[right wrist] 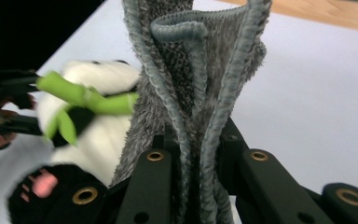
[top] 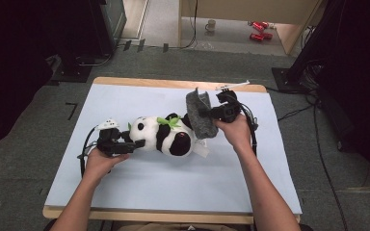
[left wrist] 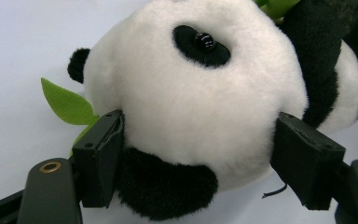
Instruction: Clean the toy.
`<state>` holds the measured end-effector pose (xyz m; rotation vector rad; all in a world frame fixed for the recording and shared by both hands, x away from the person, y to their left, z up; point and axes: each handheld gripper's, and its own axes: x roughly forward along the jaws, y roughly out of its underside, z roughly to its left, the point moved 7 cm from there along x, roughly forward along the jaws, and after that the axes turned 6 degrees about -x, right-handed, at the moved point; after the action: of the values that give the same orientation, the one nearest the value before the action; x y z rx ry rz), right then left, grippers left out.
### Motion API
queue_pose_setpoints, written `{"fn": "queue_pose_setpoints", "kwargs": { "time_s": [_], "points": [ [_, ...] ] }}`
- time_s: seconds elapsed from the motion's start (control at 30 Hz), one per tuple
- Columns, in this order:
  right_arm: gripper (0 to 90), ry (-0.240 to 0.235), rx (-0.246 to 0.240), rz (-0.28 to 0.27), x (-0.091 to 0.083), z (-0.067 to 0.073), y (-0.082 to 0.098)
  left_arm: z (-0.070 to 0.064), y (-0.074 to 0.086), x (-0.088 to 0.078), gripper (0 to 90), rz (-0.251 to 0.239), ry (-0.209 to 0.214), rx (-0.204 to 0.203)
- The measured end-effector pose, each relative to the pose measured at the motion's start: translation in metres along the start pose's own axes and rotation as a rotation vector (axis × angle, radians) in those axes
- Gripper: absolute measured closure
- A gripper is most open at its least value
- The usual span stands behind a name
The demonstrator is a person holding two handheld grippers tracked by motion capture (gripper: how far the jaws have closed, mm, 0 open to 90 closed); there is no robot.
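Left hand point(top: 99, 161): comes in from the near edge of the table and holds the left gripper point(top: 125, 146) low, just above the white sheet point(top: 139, 187).
Left gripper: its jaws stand wide and clamp the head of the toy; in the left gripper view one black pad sits by the black ear and cheek, the other against the far side of the white head.
Panda plush point(top: 161, 135): lies on its side in the middle of the sheet, head toward the left gripper, black paws and belly toward the right; green leaves point(top: 169, 121) rest on its upper side.
Right hand point(top: 235, 132): holds the right gripper point(top: 207, 114) raised beside the toy's rear end.
Right gripper: jaws nearly together, pinching a folded bunch of cloth.
Grey cloth point(top: 199, 115): fuzzy with a stitched hem, stands up from the jaws, its lower edge touching the panda's rear.
Table point(top: 173, 83): its wooden rim shows beyond the sheet.
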<state>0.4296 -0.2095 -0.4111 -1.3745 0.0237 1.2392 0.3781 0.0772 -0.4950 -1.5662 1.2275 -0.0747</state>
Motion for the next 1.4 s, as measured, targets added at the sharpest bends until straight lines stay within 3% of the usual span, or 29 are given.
{"fn": "queue_pose_setpoints", "kwargs": {
  "time_s": [0.27, 0.53, 0.63, 0.87, 1.4],
  "points": [
    [80.2, -0.056, -0.068, 0.023, 0.026, 0.029, -0.014, -0.002, 0.003, -0.001, 24.0, -0.002, -0.014, 0.005],
    [80.2, -0.064, -0.108, 0.099, 0.051, 0.041, 0.0, -0.003, 0.005, 0.0, 24.4, 0.006, -0.032, 0.024],
    [80.2, -0.079, -0.09, 0.089, 0.053, 0.039, 0.007, -0.004, 0.005, 0.0, 25.4, 0.016, -0.035, 0.028],
    [80.3, -0.096, -0.074, 0.082, 0.049, 0.034, 0.02, -0.002, 0.004, 0.001, 33.7, 0.035, -0.025, -0.002],
    [80.4, -0.107, -0.051, 0.045, 0.035, 0.022, 0.048, 0.001, -0.001, 0.003, 34.5, 0.051, -0.015, -0.019]
  ]
}}
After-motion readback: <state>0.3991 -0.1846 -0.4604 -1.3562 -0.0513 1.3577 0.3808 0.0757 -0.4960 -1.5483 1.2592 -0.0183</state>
